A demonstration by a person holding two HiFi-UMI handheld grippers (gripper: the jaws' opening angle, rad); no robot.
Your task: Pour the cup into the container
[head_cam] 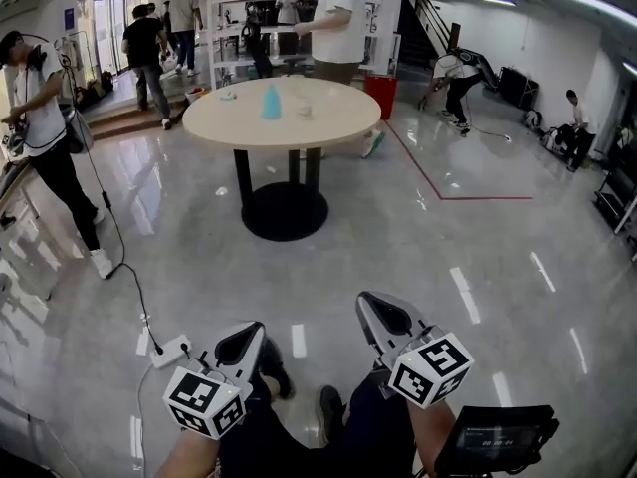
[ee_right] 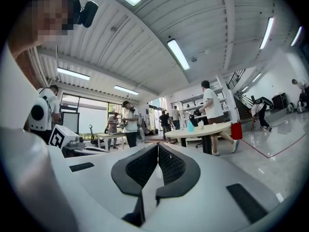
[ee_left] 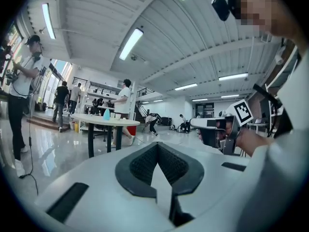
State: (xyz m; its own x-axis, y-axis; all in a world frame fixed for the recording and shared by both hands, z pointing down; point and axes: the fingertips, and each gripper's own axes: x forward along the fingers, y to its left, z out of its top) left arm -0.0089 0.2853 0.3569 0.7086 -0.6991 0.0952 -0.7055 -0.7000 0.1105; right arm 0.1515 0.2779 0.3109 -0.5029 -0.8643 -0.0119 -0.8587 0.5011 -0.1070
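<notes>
Well ahead across the glossy floor (head_cam: 468, 257) stands the round bench (head_cam: 333, 122). It carries a blue container (head_cam: 271, 103) with a small pale cup (head_cam: 304, 111) just beside it. The left tongs (head_cam: 241, 345) and right tongs (head_cam: 384, 317) are held level, far from the bench, each closed tight on nothing.

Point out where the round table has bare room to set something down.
Bare: the round table's near half, in front of the blue container and pale cup, and its right side. Busier: the far left edge, where a small item lies.
</notes>
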